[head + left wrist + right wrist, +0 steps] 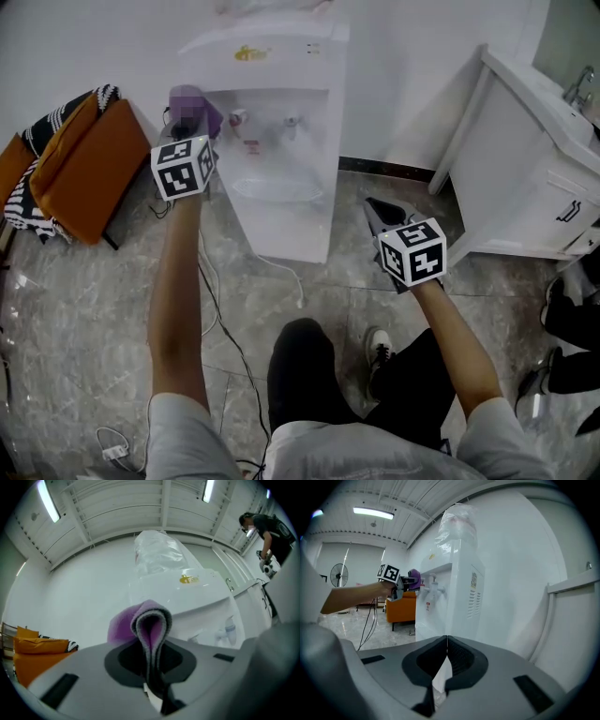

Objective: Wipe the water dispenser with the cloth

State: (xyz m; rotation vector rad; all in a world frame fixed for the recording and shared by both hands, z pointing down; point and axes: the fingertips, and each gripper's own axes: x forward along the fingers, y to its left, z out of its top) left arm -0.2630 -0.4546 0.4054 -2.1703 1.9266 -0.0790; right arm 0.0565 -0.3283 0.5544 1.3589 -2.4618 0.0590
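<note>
On the water dispenser [298, 230] sits an unreadable gold logo [251, 53].

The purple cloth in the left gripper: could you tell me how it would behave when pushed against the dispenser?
Probably floppy: the cloth folds over in a soft loop above the shut jaws of the left gripper. It looks light and fleecy, so it should mould to the water dispenser rather than skid.

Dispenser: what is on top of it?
A clear plastic bag sits on the dispenser, draped over something upright. What it covers cannot be made out through the plastic.
</note>
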